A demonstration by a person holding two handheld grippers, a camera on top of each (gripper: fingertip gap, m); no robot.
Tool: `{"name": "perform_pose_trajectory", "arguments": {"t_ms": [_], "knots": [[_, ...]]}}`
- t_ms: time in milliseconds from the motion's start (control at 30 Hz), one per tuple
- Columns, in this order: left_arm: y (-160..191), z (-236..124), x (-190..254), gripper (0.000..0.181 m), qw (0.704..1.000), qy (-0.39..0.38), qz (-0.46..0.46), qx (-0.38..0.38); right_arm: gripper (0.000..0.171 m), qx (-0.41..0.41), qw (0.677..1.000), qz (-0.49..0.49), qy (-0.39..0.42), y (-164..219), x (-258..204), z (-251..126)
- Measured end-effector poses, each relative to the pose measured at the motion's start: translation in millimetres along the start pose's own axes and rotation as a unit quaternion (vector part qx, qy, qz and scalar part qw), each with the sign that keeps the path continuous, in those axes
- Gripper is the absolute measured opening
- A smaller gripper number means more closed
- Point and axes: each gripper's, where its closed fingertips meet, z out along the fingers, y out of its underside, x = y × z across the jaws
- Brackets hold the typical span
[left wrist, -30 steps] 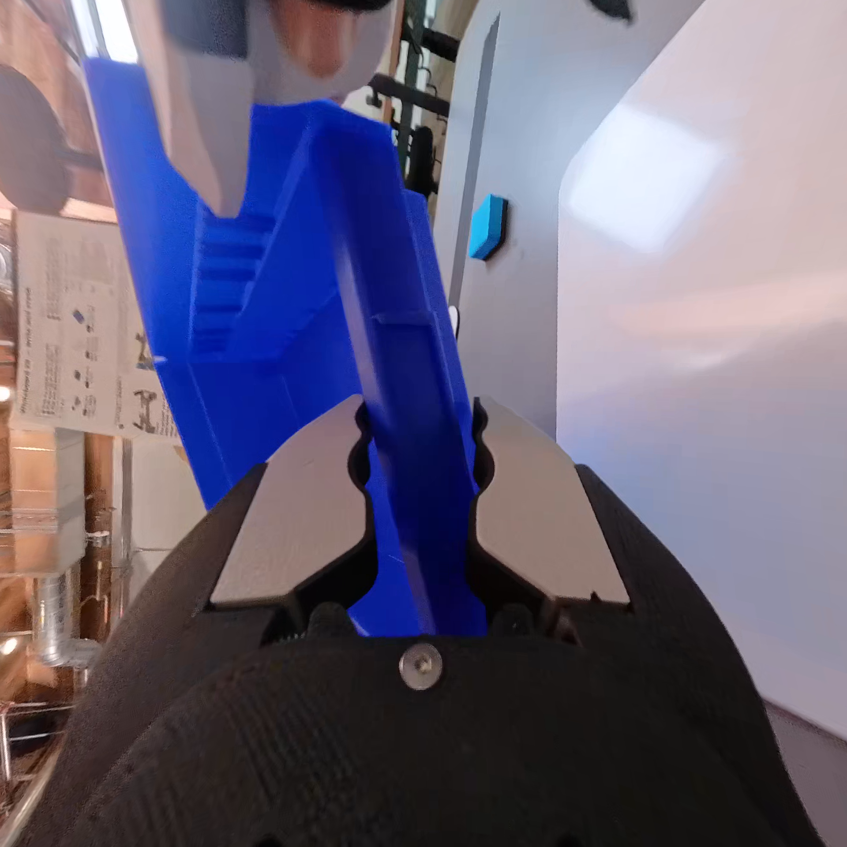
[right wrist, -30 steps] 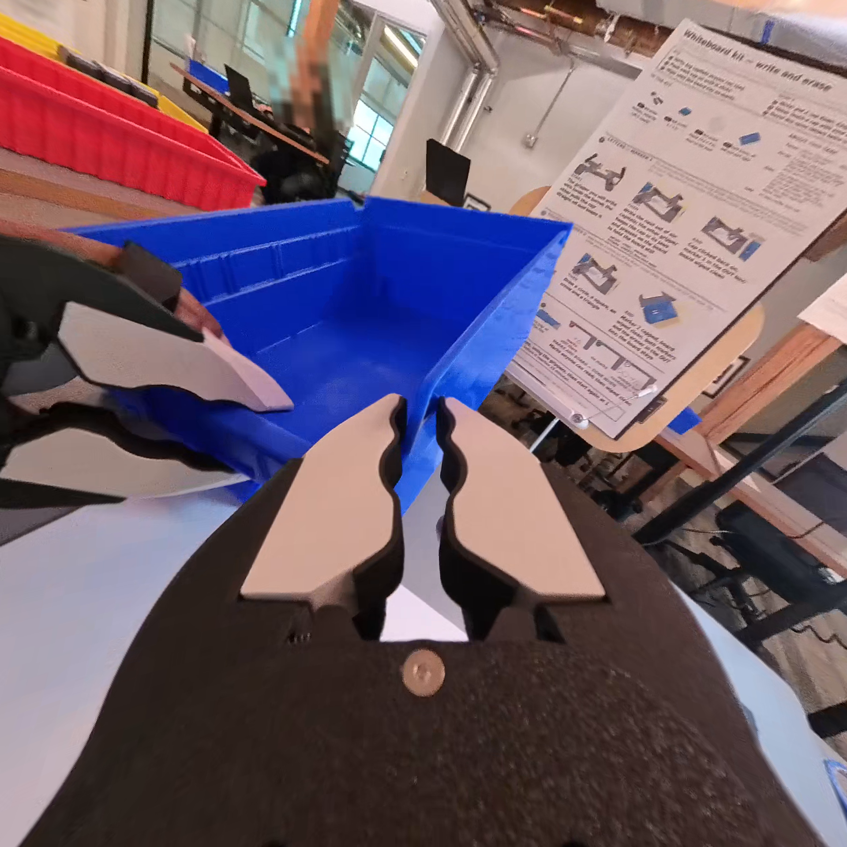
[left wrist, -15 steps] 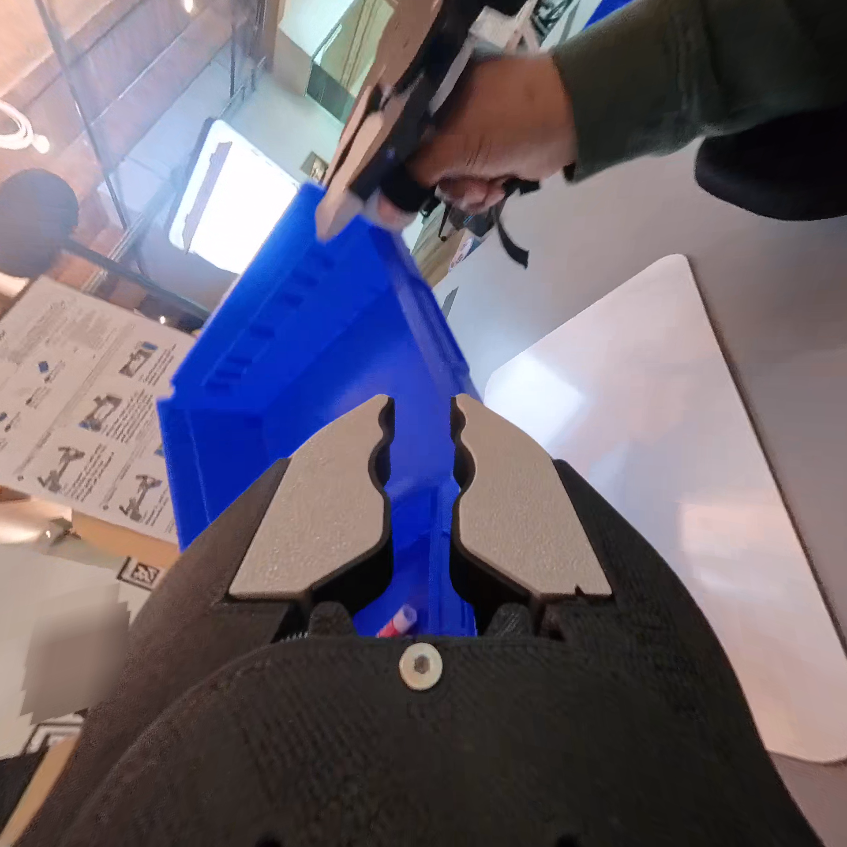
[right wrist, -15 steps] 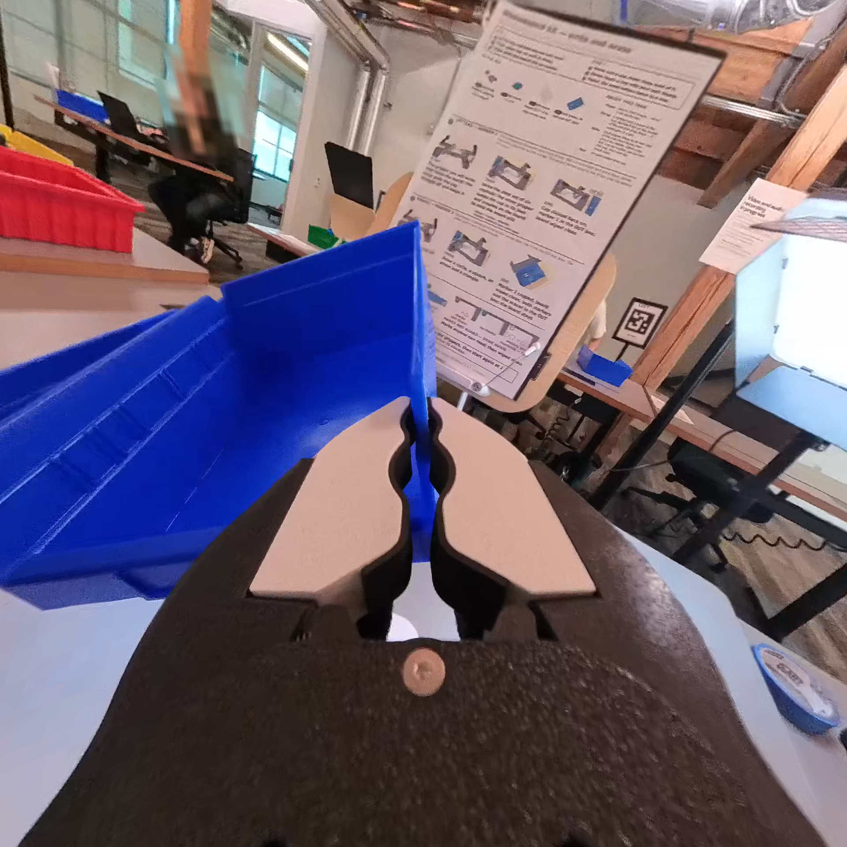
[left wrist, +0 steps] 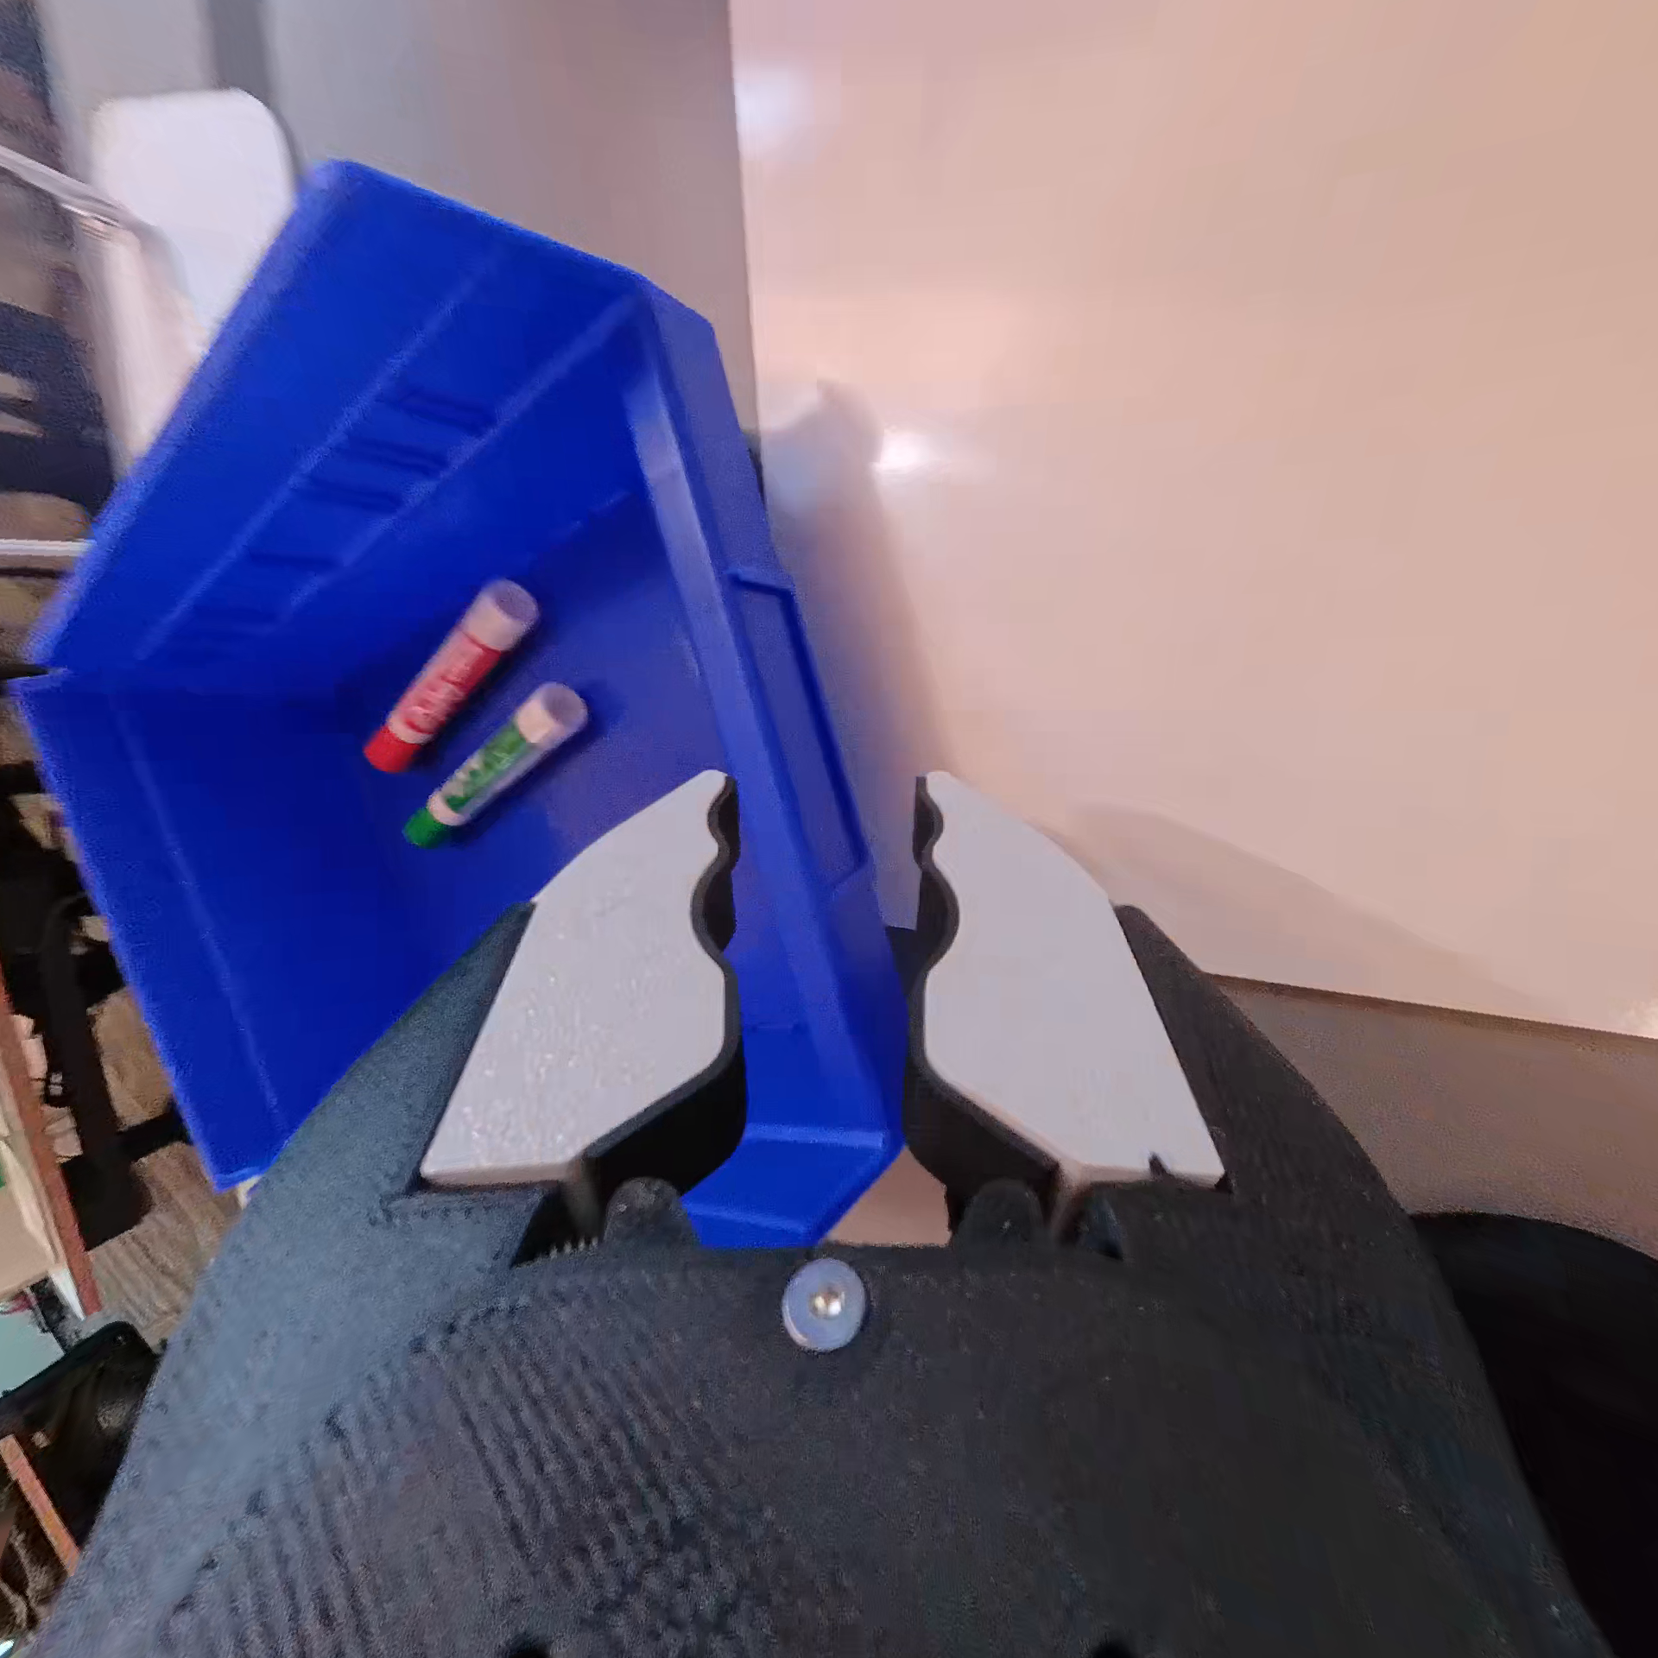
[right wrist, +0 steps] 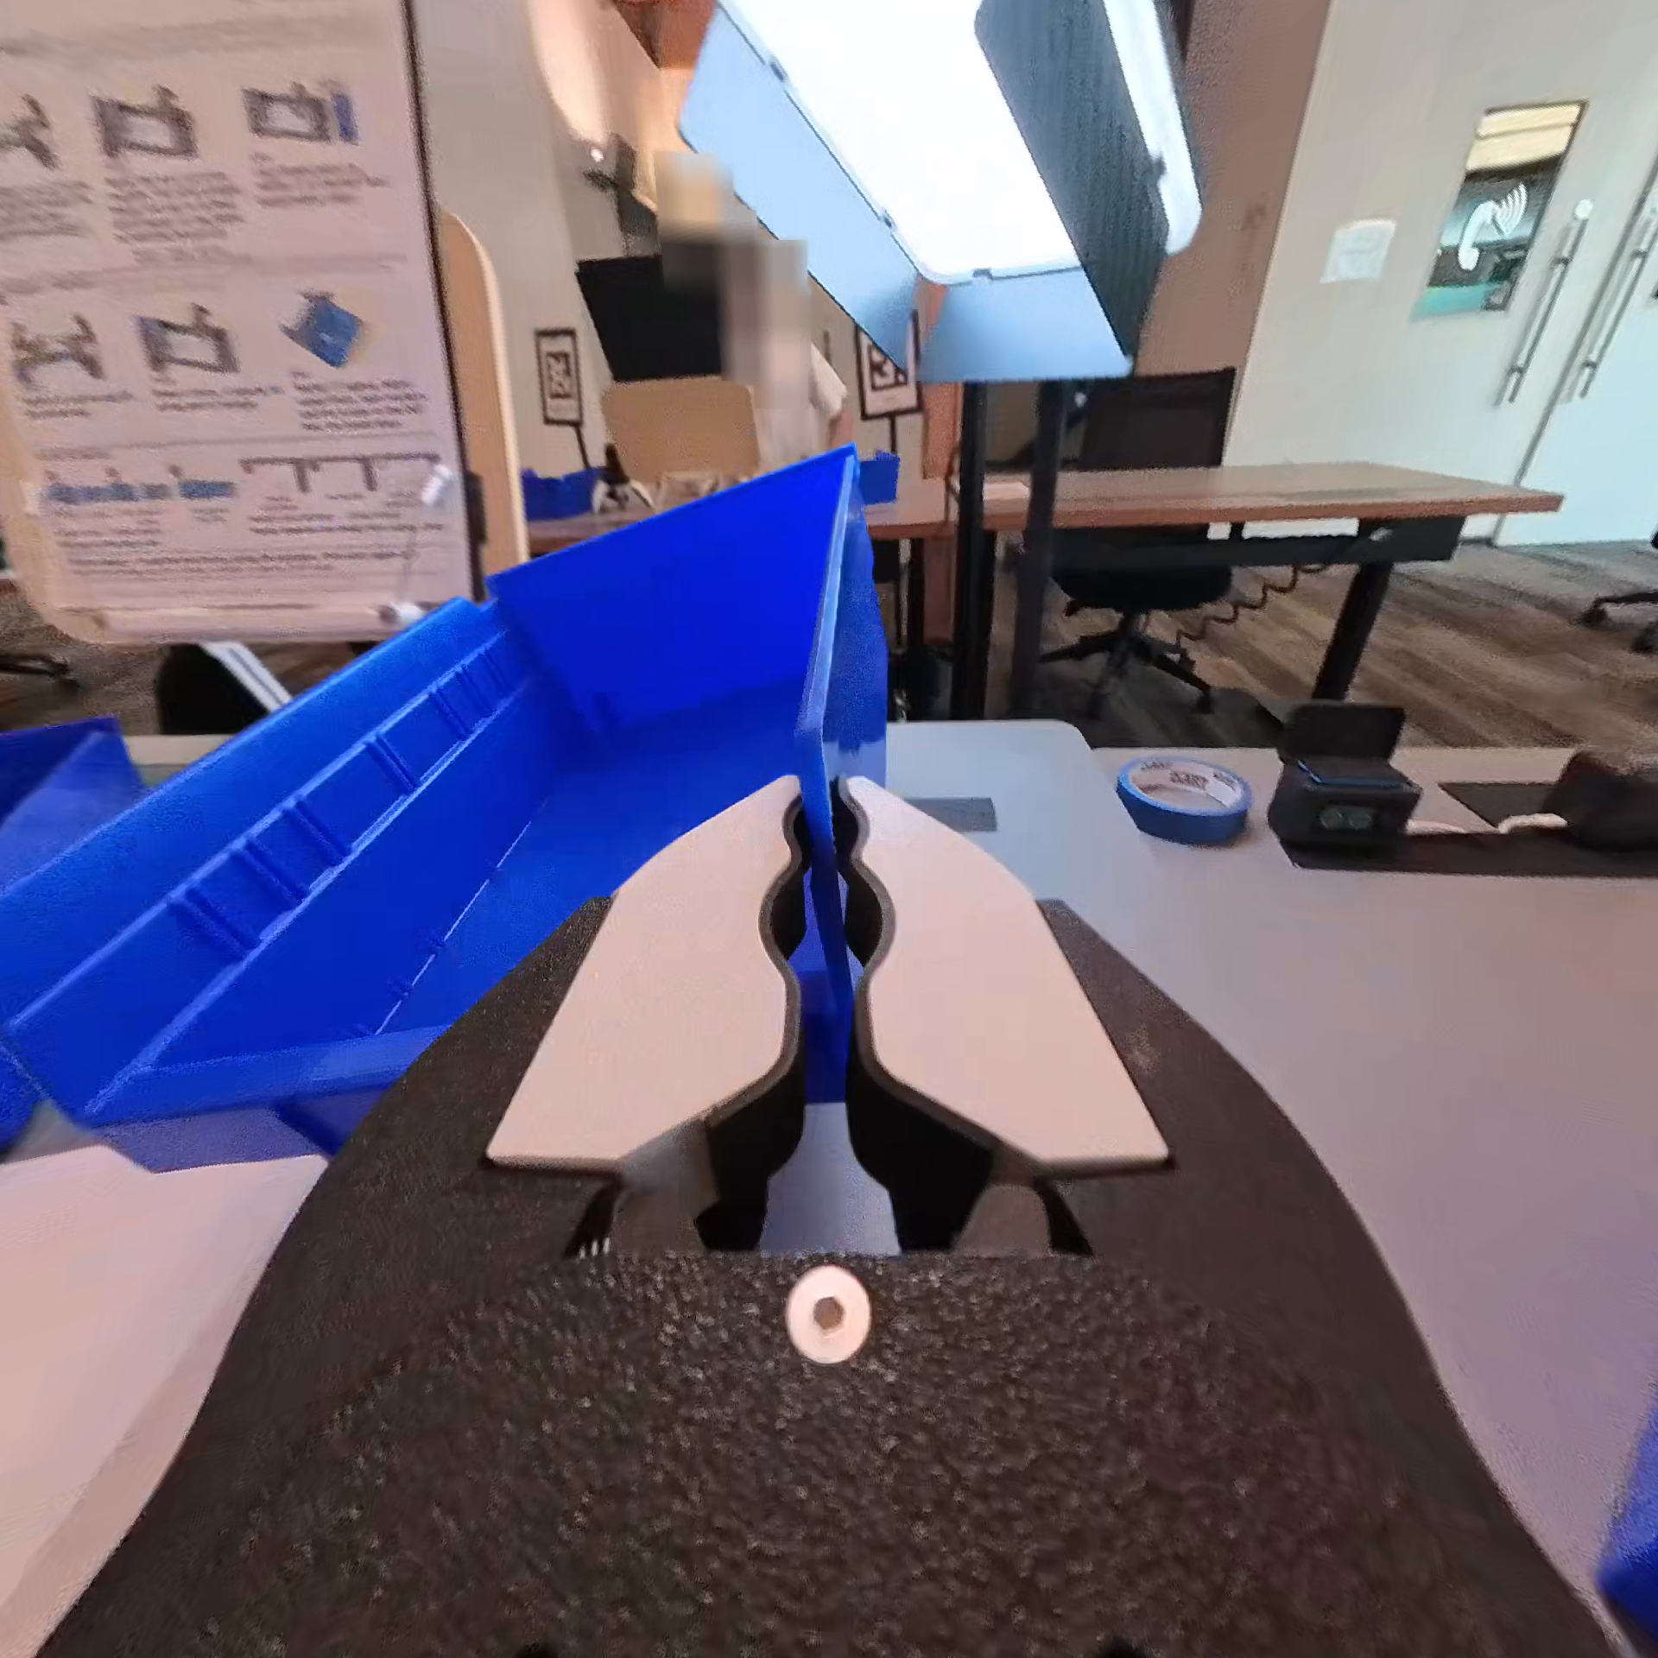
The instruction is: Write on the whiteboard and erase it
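Note:
A blue plastic bin (left wrist: pixel 269 897) is tilted beside the white whiteboard (left wrist: pixel 1211 449) on the grey table. A red-capped marker (left wrist: pixel 449 673) and a green-capped marker (left wrist: pixel 498 776) lie on the bin's bottom. My left gripper (left wrist: pixel 825 794) is open and straddles the bin's near side rim; the left pad touches it and a small gap shows at the right pad. My right gripper (right wrist: pixel 823 789) is shut on the thin edge of the bin's wall (right wrist: pixel 673 628). A corner of the whiteboard also shows in the right wrist view (right wrist: pixel 108 1301).
On the grey table (right wrist: pixel 1346 1077) to the right are a roll of blue tape (right wrist: pixel 1182 797) and a black case (right wrist: pixel 1341 789). An instruction sheet (right wrist: pixel 224 314) stands behind the bin, with a light panel (right wrist: pixel 942 135) above. A blue object (right wrist: pixel 1628 1561) sits at the bottom right edge. About 45 centimeters separates my left fingertips from my right.
The bin has swung round and come down next to the whiteboard, and the two markers inside now show. My left jaws have widened around the rim. My right gripper has stayed clamped on the wall.

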Motion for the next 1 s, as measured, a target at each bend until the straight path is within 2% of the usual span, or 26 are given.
{"name": "perform_pose_trajectory", "arguments": {"t_ms": [133, 267, 300, 333, 433, 467, 600, 700, 767, 833, 900, 967, 1000], "knots": [[-0.6, 29.2, -6.9, 0.054, 0.995, 0.067, -0.024, -0.067, 0.005, -0.066, 0.997, 0.014, 0.044, 47.3, 31.9, 14.2], [15.0, 54.9, -13.4, 0.055, 0.987, 0.096, -0.057, -0.116, 0.005, -0.110, 0.989, 0.072, 0.066, 75.2, 50.7, 22.3], [18.6, 57.5, -8.5, 0.050, 0.984, 0.114, -0.061, -0.121, 0.005, -0.119, 0.988, 0.075, 0.065, 81.4, 51.2, 23.2], [14.9, 58.2, -7.4, 0.034, 0.985, 0.119, -0.070, -0.100, 0.005, -0.128, 0.987, 0.075, 0.068, 87.6, 51.5, 23.7], [33.5, 59.2, -17.9, 0.029, 0.988, 0.087, -0.068, -0.112, 0.008, -0.165, 0.981, 0.074, 0.072, 104.7, 52.1, 25.6], [41.8, 58.2, -20.3, 0.028, 0.987, 0.086, -0.077, -0.116, 0.013, -0.170, 0.980, 0.080, 0.068, 106.6, 50.8, 26.7], [80.8, 52.6, -30.7, 0.029, 0.985, 0.071, -0.102, -0.123, 0.051, -0.143, 0.984, 0.058, 0.087, 87.7, 53.4, 24.4], [106.5, 46.4, -34.4, 0.029, 0.984, 0.056, -0.120, -0.118, 0.058, -0.080, 0.990, -0.044, 0.107, 50.2, 45.4, 16.4], [125.2, 41.6, -35.1, 0.029, 0.984, 0.050, -0.123, -0.120, 0.053, -0.048, 0.988, -0.128, 0.076, 27.1, 19.9, 12.7], [144.8, 38.3, -38.0, 0.029, 0.983, 0.040, -0.131, -0.120, 0.051, -0.072, 0.978, -0.194, 0.009, 23.2, -12.0, 11.6], [162.3, 34.6, -41.3, 0.029, 0.982, 0.037, -0.142, -0.115, 0.048, -0.147, 0.958, -0.223, -0.099, 45.1, -46.8, 11.0], [179.0, 32.0, -45.8, 0.029, 0.982, 0.030, -0.148, -0.114, 0.051, -0.230, 0.917, -0.262, -0.192, 80.7, -71.2, 7.4], [184.9, 31.3, -47.7, 0.029, 0.982, 0.028, -0.151, -0.109, 0.055, -0.270, 0.893, -0.295, -0.207, 99.3, -72.3, 7.5]]}}
